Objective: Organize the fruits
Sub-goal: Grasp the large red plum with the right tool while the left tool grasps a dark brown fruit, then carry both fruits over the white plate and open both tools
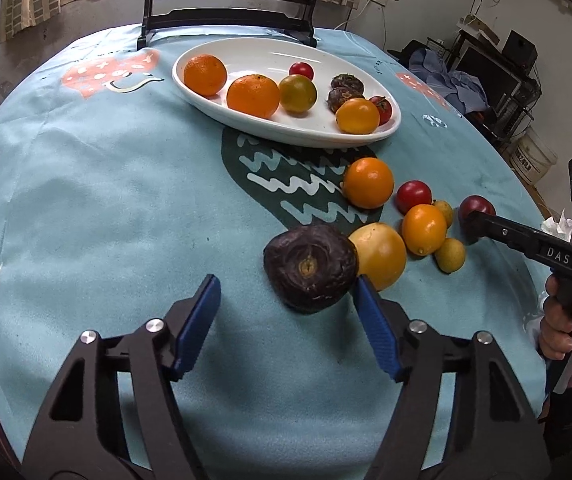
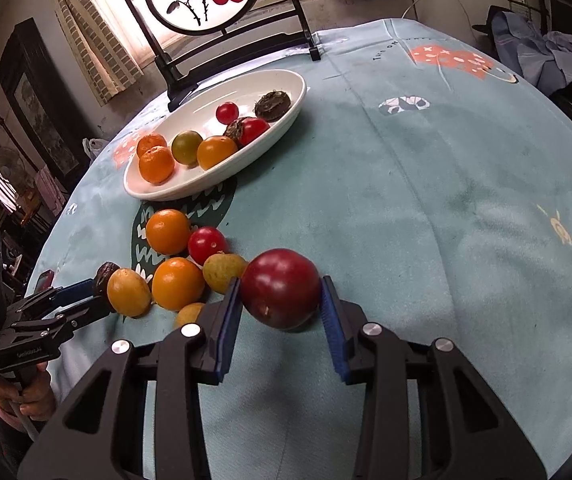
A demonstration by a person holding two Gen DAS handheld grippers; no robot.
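Fruit lies loose on the bench (image 1: 85, 200) in a cluster below the white dish (image 1: 205, 92), which already holds several pieces. My right tool (image 2: 281, 300) brackets a dark red plum (image 2: 281, 288): both blue pads sit at its flanks, seemingly touching, so I judge it gripped at its widest girth, though how firmly I cannot tell. The plum looks smooth and glossy, probably slippery and easily bruised, so I would squeeze gently across the middle rather than near the ends. My left tool (image 1: 288, 294) stands open beside a wrinkled dark fruit (image 1: 310, 268); the right-hand pad touches its edge, while the other pad is well apart from it. That fruit looks leathery and light, with a rough skin that should hold well, and I would take it across its broad sides. A yellow fruit (image 1: 382, 254) presses against it, so closing may nudge that neighbour and start it rolling.
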